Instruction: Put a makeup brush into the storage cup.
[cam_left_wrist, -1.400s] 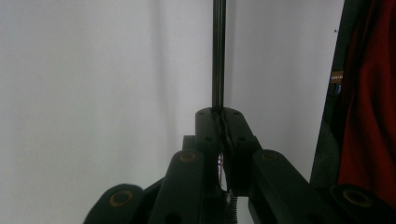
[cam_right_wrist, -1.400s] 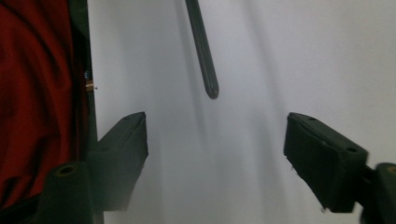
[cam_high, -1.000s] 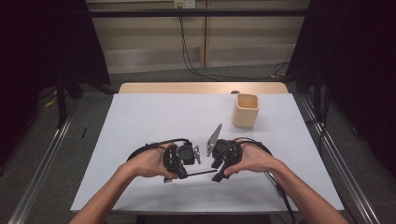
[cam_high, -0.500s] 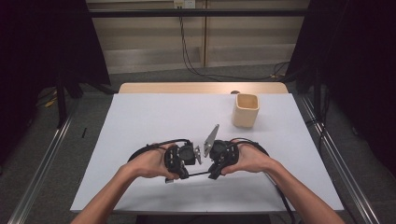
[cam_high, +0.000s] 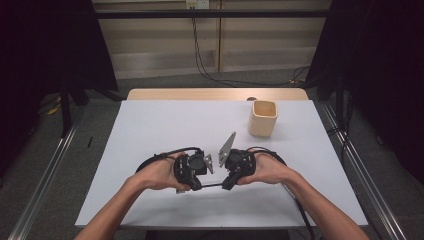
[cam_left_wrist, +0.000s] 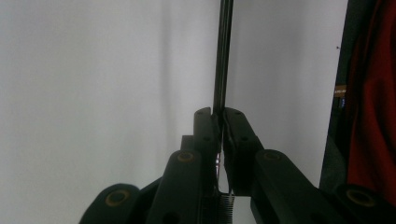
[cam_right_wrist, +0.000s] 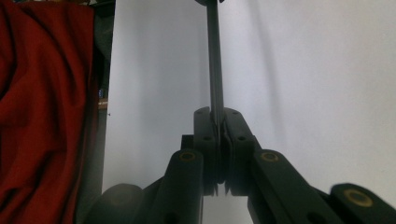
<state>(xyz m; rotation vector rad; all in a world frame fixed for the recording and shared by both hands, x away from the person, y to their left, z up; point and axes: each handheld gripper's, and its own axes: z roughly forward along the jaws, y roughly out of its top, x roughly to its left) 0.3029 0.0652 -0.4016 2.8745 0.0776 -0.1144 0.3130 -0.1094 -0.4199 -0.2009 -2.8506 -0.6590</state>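
Both hands face each other low over the near surface (cam_high: 150, 130). The left gripper (cam_high: 196, 181) and right gripper (cam_high: 227, 183) each clamp an end of a thin dark rod (cam_high: 212, 185), perhaps a comb; the right jaws have just been closing on it.

Your white table (cam_high: 150, 130) carried a beige square cup (cam_high: 263, 118) standing upright toward its far right corner, well apart from your hands. A bare wooden strip (cam_high: 190, 94) edged the table's far side.

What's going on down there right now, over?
Left tongs and right tongs both shut on thin black rod, right just closed. Beige cup well clear.
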